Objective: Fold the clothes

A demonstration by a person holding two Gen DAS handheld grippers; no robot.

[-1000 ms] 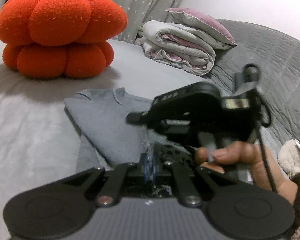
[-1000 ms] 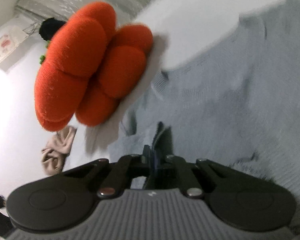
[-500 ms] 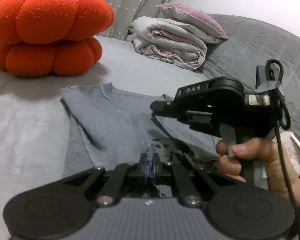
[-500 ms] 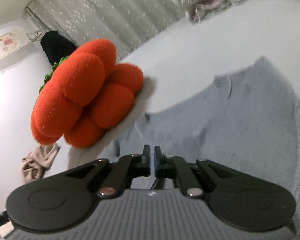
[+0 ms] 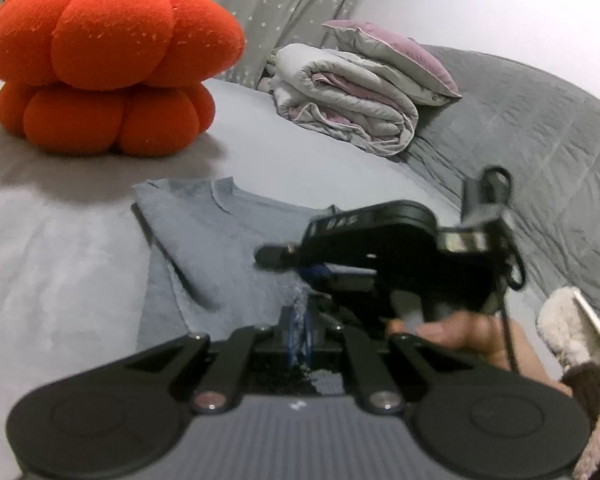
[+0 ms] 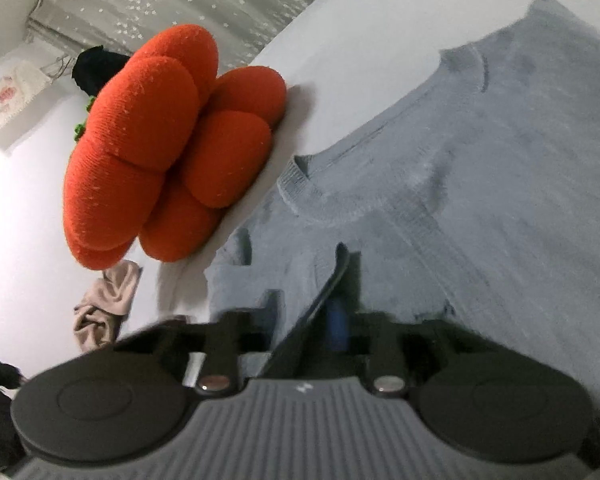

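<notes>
A grey bed (image 5: 80,264) fills both views, with a quilted grey blanket (image 5: 540,152) over it at the right of the left-wrist frame. On it, upper left, sits a big orange pumpkin cushion (image 5: 108,68), and top centre a rolled duvet (image 5: 348,104) with a mauve pillow (image 5: 396,56) on top. The task's thing, a grey-blue sweater (image 5: 220,248), lies flat at mid-frame, collar toward the cushion; it looks already folded in along its left side, a dark crease running diagonally. A beige cloth (image 6: 104,304) lies crumpled at lower left of the right-wrist view.

The left claw (image 5: 300,330) is pinched tight on a bit of sweater fabric at bottom centre. The right claw (image 6: 320,312) hovers low over the sweater — blurred, and whether its fingers are apart or holding cloth I cannot tell.

The step in hand seems a side or hem fold; next calls for carrying the pinched edge over the body evenly, both claws level, then letting go
</notes>
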